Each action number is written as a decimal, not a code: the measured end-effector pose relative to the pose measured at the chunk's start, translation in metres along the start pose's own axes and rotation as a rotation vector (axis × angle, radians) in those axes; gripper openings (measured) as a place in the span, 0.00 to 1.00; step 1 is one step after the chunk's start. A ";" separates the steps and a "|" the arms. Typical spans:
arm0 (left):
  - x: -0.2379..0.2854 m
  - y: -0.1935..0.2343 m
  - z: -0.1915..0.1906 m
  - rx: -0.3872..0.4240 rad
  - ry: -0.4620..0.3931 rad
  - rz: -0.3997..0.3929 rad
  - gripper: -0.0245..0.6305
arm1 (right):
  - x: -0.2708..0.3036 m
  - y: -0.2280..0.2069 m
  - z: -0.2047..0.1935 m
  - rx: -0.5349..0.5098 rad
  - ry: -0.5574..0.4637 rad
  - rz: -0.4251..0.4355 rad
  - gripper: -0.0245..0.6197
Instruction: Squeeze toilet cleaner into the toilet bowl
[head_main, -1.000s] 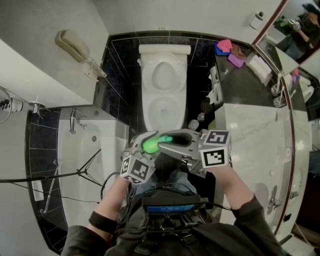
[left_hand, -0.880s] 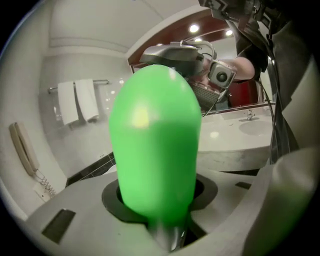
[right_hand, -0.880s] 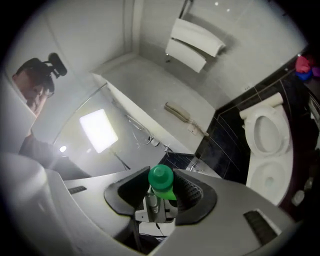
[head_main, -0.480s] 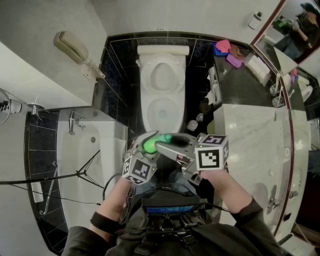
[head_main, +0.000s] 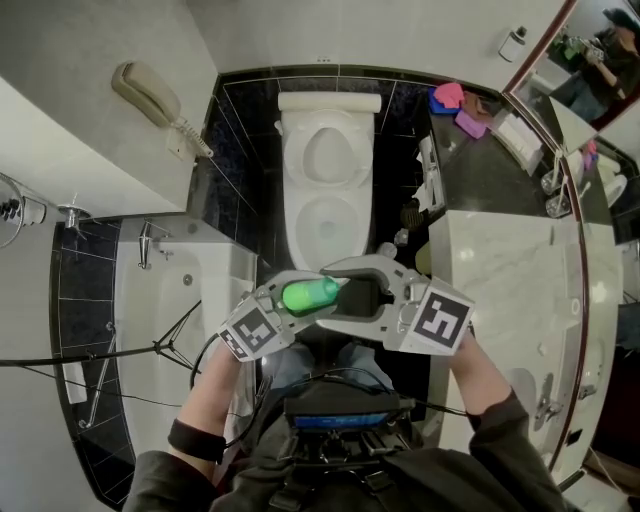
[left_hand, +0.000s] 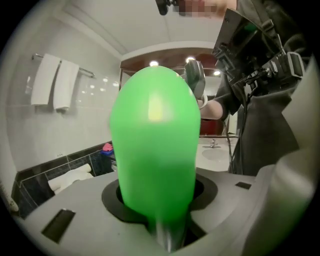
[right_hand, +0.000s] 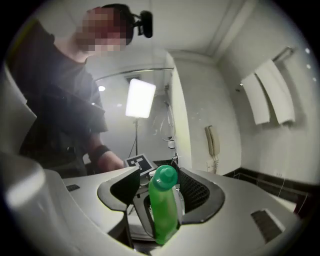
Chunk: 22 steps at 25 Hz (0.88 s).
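Toilet cleaner bottle (left_hand: 155, 145) clenched in left tool (head_main: 292, 297). Right tool (head_main: 336, 293) released, jaws just opened, cap (right_hand: 165, 177) between them untouched. Risk: the single grip slips, spilling short of the toilet bowl (head_main: 296, 225) ahead.

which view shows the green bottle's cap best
The right gripper view: the green plastic bottle sits centred with its cap sharp. The left gripper view shows only blurred body; the head view shows it small.

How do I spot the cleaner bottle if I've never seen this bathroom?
Find the white toilet on the black floor. Just in front of it, the left tongs hold the bottle lying sideways. It is bright green, while everything close by is grey, white or black.
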<state>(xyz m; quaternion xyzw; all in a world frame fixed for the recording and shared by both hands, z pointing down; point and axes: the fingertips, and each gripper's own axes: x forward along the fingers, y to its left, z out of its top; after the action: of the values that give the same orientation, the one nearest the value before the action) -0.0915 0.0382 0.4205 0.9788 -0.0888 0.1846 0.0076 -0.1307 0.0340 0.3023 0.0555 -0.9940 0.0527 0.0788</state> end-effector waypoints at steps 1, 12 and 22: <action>0.000 -0.004 -0.002 0.004 0.008 -0.037 0.32 | -0.001 0.000 0.001 -0.064 0.028 -0.001 0.46; 0.002 -0.027 -0.015 0.026 0.077 -0.199 0.32 | -0.005 0.021 -0.015 -0.466 0.217 0.152 0.35; 0.000 -0.013 -0.032 0.030 0.117 -0.037 0.32 | 0.000 0.015 -0.012 -0.294 0.228 0.110 0.28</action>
<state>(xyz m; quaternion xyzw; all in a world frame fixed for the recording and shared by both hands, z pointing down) -0.1003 0.0523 0.4505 0.9678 -0.0674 0.2427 0.0016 -0.1311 0.0497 0.3124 -0.0175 -0.9771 -0.0830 0.1950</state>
